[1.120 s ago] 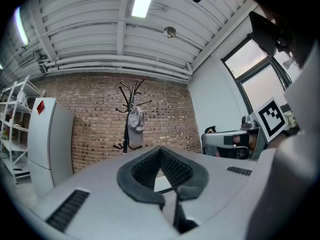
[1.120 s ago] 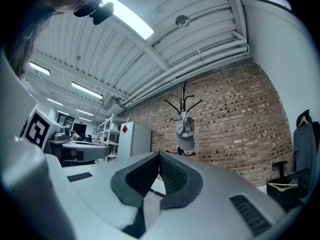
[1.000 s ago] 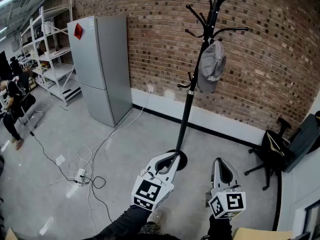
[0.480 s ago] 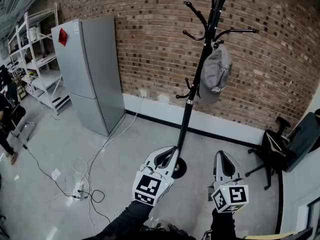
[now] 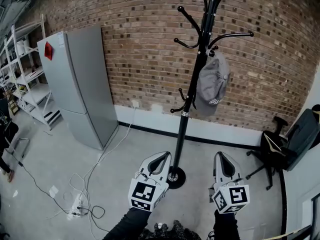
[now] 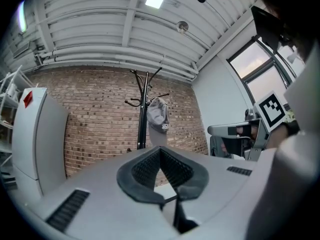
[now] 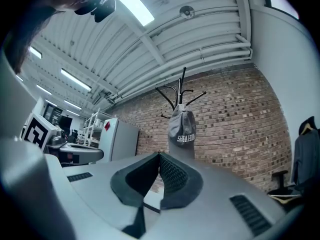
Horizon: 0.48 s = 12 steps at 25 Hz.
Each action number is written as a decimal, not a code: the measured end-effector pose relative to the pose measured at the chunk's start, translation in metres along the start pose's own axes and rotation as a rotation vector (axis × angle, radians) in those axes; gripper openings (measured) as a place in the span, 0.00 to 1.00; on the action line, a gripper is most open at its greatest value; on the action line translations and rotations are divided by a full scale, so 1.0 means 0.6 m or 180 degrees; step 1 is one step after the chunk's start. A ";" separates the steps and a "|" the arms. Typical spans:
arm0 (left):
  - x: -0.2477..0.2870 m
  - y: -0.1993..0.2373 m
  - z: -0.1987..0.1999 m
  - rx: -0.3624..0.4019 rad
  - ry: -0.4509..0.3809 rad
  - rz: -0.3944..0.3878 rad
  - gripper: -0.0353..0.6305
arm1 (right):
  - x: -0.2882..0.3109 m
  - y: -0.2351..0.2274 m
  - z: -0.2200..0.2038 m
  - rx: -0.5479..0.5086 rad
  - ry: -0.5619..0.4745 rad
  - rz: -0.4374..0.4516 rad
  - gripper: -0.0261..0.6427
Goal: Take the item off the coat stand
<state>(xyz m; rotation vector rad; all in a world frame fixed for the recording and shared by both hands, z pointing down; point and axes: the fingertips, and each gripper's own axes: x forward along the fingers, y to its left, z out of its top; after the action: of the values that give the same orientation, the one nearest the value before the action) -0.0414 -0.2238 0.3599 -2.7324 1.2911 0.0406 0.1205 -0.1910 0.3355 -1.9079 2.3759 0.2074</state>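
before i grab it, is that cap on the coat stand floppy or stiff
Probably floppy and light: the grey cap hangs slack from one hook. The coat stand looks slender, so a sideways tug might rock it.

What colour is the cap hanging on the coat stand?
The cap is grey with white lettering on it. The right gripper view shows it best.
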 end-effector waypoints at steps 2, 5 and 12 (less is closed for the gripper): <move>0.011 0.007 0.002 0.0015 0.0006 0.0002 0.06 | 0.013 -0.005 -0.001 0.0000 -0.0012 -0.0018 0.05; 0.025 0.018 -0.003 0.0011 0.0010 0.0004 0.06 | 0.032 -0.012 -0.006 -0.0005 -0.0021 -0.0019 0.05; 0.075 0.040 -0.015 -0.0007 0.0001 0.0042 0.06 | 0.089 -0.040 -0.011 -0.0034 -0.0050 0.0048 0.05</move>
<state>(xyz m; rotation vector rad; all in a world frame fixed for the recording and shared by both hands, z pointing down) -0.0314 -0.2747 0.3633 -2.7261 1.3098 0.0427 0.1322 -0.2485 0.3326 -1.8865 2.3844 0.2357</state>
